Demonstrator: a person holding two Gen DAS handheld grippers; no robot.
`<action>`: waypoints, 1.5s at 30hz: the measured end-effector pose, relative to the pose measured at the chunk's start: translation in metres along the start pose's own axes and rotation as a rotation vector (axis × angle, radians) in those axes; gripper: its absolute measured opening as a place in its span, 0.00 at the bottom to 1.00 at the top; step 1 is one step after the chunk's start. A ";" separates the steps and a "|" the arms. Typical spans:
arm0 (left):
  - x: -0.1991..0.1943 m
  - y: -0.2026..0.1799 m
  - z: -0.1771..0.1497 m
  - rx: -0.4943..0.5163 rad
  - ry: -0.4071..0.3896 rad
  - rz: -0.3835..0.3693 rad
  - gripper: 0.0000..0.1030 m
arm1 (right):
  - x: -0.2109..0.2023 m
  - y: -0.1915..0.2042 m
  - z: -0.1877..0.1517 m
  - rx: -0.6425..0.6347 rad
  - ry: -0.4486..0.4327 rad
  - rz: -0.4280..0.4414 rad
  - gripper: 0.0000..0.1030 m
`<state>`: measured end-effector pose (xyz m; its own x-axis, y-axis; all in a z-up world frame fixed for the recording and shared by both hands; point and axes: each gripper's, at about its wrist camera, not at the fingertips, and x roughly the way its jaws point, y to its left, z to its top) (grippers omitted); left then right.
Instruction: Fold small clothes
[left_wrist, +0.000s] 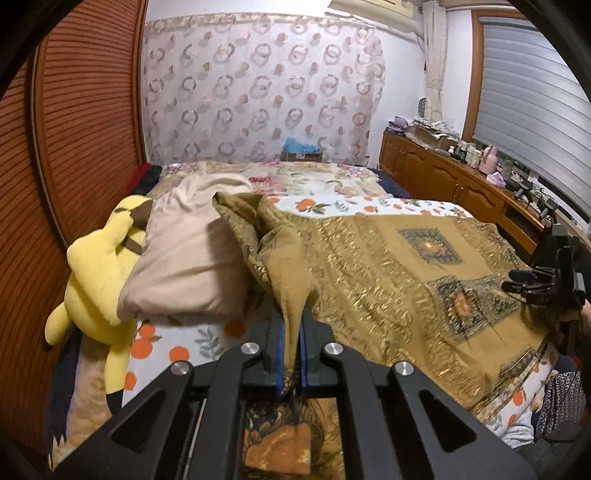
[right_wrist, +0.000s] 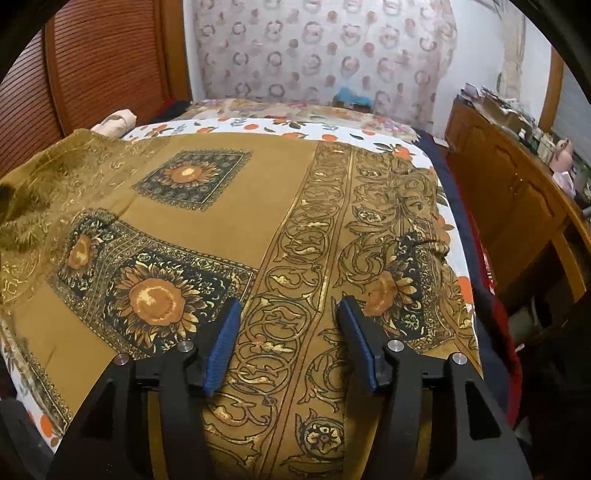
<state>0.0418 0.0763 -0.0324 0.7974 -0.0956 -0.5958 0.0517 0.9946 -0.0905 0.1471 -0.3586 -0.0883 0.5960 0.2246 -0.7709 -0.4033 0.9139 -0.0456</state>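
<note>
The mustard-gold scarf printed with sunflower squares (right_wrist: 207, 229) is lying spread over the bed with the orange-fruit sheet (left_wrist: 173, 350). Nearest, the left tool (left_wrist: 291, 354) is pinching a corner of it between pressed-together blue pads, cloth rising ahead of it in a peak. The right tool (right_wrist: 286, 339) is hovering spread over the scrolled border, gripping nothing. Beyond the left tool sit a beige pillow (left_wrist: 192, 254) and a yellow plush toy (left_wrist: 99, 273). Judging by this, a first fold is starting; next, the right tool needs its own corner.
</note>
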 end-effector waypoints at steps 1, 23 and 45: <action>-0.001 -0.002 0.001 0.002 -0.005 -0.007 0.02 | 0.000 0.000 0.000 -0.002 0.000 -0.003 0.56; 0.013 -0.190 0.101 0.268 -0.073 -0.336 0.02 | -0.081 -0.039 -0.032 0.105 -0.131 0.033 0.55; 0.057 -0.354 0.110 0.518 0.084 -0.508 0.35 | -0.116 -0.085 -0.064 0.234 -0.189 0.035 0.55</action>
<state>0.1351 -0.2768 0.0532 0.5514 -0.5329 -0.6419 0.6974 0.7166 0.0041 0.0681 -0.4836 -0.0359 0.7124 0.2959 -0.6363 -0.2679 0.9527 0.1431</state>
